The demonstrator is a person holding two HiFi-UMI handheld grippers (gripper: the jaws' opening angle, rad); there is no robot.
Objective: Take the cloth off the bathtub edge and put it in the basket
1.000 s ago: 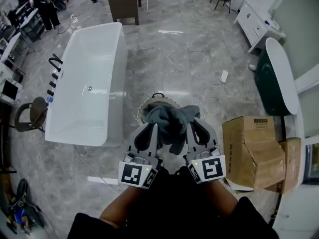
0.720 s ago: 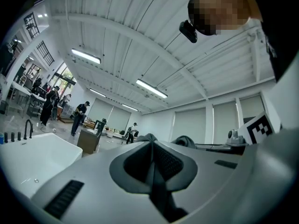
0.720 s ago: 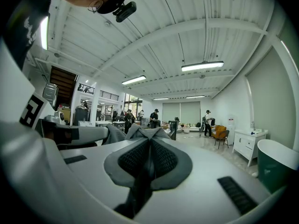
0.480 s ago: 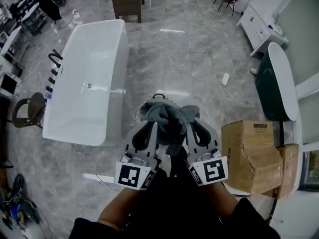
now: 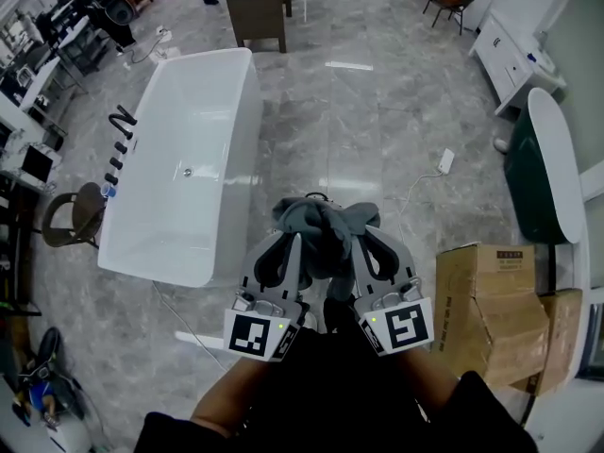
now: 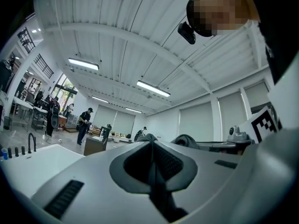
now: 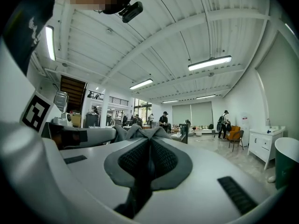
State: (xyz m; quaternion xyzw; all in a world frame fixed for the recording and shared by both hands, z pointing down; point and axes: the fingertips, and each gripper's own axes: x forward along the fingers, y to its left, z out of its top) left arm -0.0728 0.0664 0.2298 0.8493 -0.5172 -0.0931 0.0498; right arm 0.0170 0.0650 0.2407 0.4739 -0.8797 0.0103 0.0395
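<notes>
**Gripper state.** The left gripper (image 5: 293, 242) and the right gripper (image 5: 358, 242) are held side by side. The jaws of each are closed to a narrow slit. Each gripper view shows grey fabric pinched at the jaw tips, so both are clamped on the cloth (image 5: 326, 226).

**Cloth position.** The cloth is bunched in a loose mound across and just beyond both sets of tips, clear of the floor. The bathtub (image 5: 203, 111) lies well apart, forward and to the outer side of the left gripper, and its rim appears bare. The basket cannot be identified with certainty. Only a thin dark arc shows just beyond the cloth.

**Handling.** Judge the cloth light, soft and limp, and not fragile. It has no shape of its own, so loose folds sag between and below the tips and may snag on a basket rim. Take hold on a gathered fold, not a single edge. Two pinch points close together, as here, make a compact bundle.
</notes>
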